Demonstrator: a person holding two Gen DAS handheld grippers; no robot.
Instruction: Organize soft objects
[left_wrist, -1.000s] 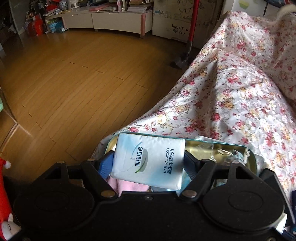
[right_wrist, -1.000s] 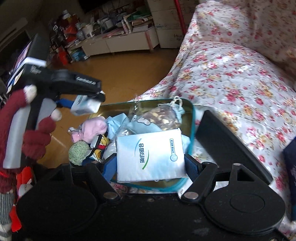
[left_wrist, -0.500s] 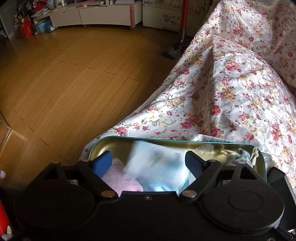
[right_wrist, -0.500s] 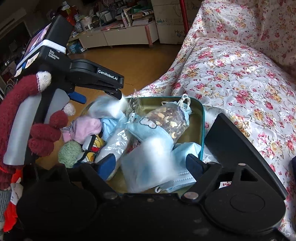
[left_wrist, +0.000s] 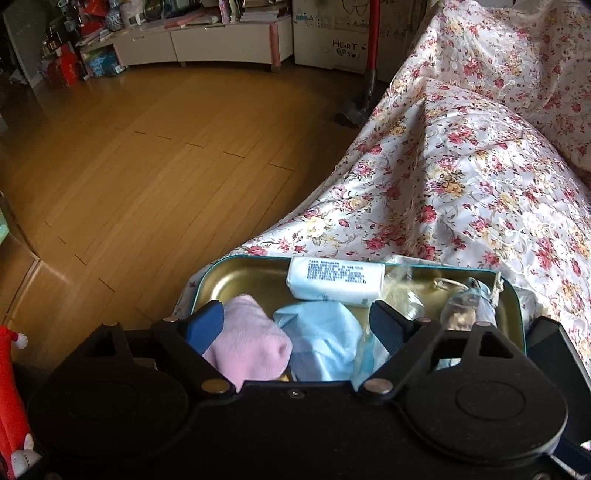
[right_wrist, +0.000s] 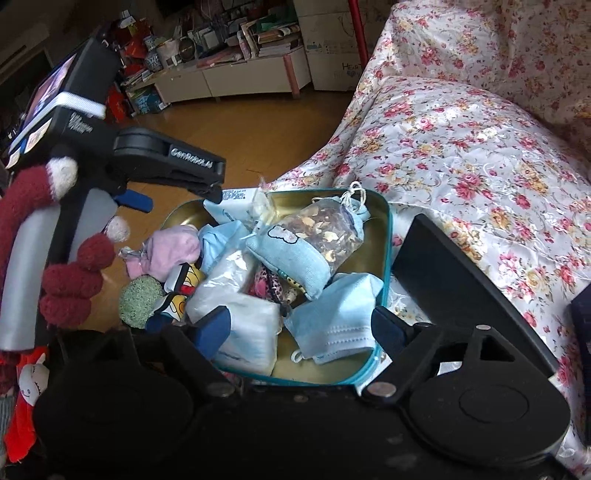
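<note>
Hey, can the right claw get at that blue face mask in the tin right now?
Probably yes. The right claw is open and empty, and the mask lies on top at the near end of the tin, right between its fingertips. Nothing covers it; only a tissue pack sits close beside it.

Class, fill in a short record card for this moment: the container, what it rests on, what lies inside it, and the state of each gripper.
container: teal-rimmed metal tin
rests on: floral cover
contents: tissue packs, pink sock, face mask, drawstring pouch, other soft items
left gripper: open, jaws just widened, empty, above the sock
right gripper: open, jaws just widened, empty, above the tin
lid: black panel beside the tin, possibly its lid
</note>
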